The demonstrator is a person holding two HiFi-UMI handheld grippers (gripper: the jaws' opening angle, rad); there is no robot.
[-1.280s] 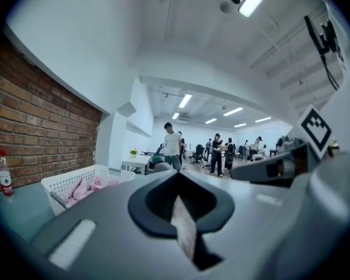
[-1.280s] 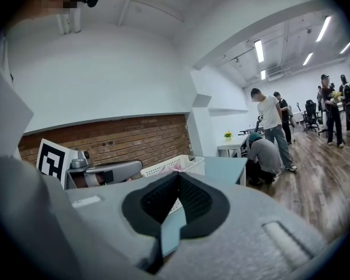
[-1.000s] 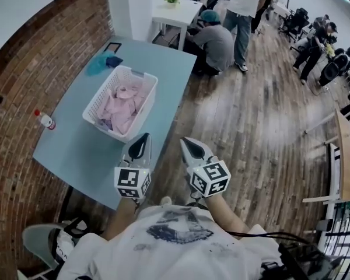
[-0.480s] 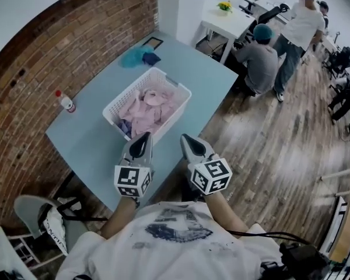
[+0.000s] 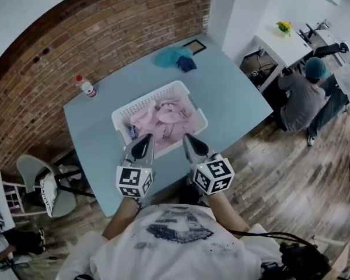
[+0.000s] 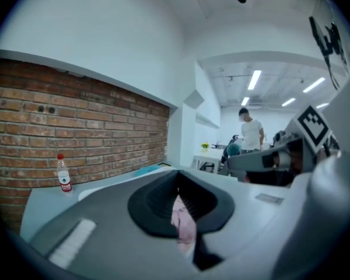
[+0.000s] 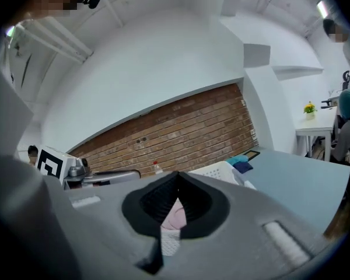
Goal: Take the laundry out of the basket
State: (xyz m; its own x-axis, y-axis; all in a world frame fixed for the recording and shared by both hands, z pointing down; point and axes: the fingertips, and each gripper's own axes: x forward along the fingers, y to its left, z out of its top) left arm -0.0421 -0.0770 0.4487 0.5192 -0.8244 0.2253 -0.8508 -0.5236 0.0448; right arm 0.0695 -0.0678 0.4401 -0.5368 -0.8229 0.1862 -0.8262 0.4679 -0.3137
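Here, the left gripper (image 5: 143,143) is hovering with jaws together and empty, the pink laundry (image 5: 163,118) lying at its 1 o'clock inside the white basket (image 5: 144,101) on the table (image 5: 233,98). The basket is stretching from 8 to 2 o'clock. The right gripper (image 5: 190,142), likewise closed on nothing, is facing the laundry at 11 o'clock, about equally near.

left claw (image 5: 143,142): closed, empty | right claw (image 5: 190,142): closed, empty
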